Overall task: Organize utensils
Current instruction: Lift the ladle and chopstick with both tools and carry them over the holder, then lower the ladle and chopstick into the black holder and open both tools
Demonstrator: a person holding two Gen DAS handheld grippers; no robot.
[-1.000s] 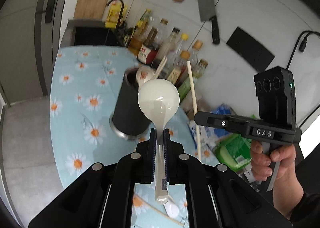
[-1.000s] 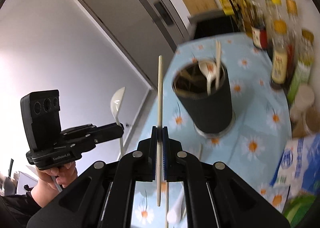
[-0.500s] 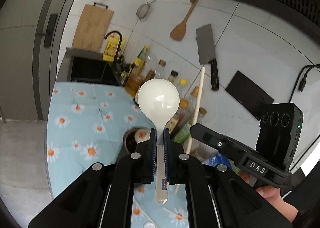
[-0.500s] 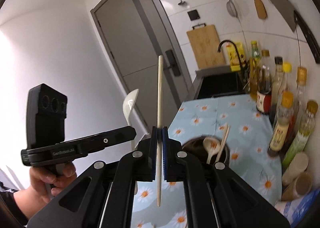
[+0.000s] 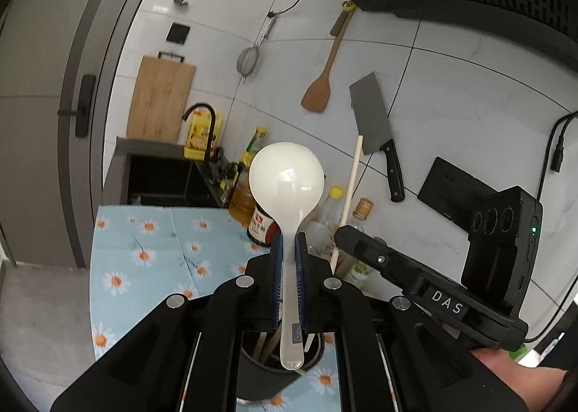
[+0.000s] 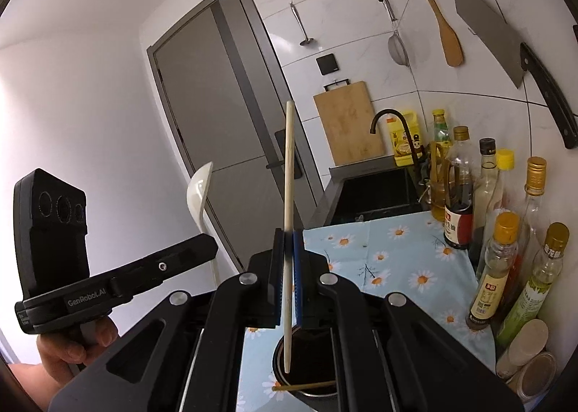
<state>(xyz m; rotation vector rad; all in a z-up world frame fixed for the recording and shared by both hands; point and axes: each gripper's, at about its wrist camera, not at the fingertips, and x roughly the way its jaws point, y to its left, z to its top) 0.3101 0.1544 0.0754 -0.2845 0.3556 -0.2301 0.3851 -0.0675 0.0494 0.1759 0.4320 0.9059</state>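
Note:
My left gripper [image 5: 288,246] is shut on a white spoon [image 5: 287,181], bowl up, its handle end hanging over the black utensil holder [image 5: 267,376] below. My right gripper [image 6: 288,242] is shut on a single wooden chopstick [image 6: 289,166], held upright, its lower tip over the holder's mouth [image 6: 310,358]. Another chopstick [image 6: 303,386] lies across the holder's rim. The right gripper and its chopstick [image 5: 348,195] show at the right in the left wrist view. The left gripper with the spoon [image 6: 198,191] shows at the left in the right wrist view.
The holder stands on a daisy-print tablecloth [image 6: 397,260]. Several bottles [image 6: 498,267] line the right side by the wall. A sink with a black tap [image 6: 383,191] is at the far end. A cleaver [image 5: 375,123], wooden spatula [image 5: 321,87] and cutting board [image 5: 159,98] hang on the wall.
Both grippers have tilted upward and moved over the holder, which has dropped from mid-view to the bottom of both views. Spoon and chopstick stay gripped.

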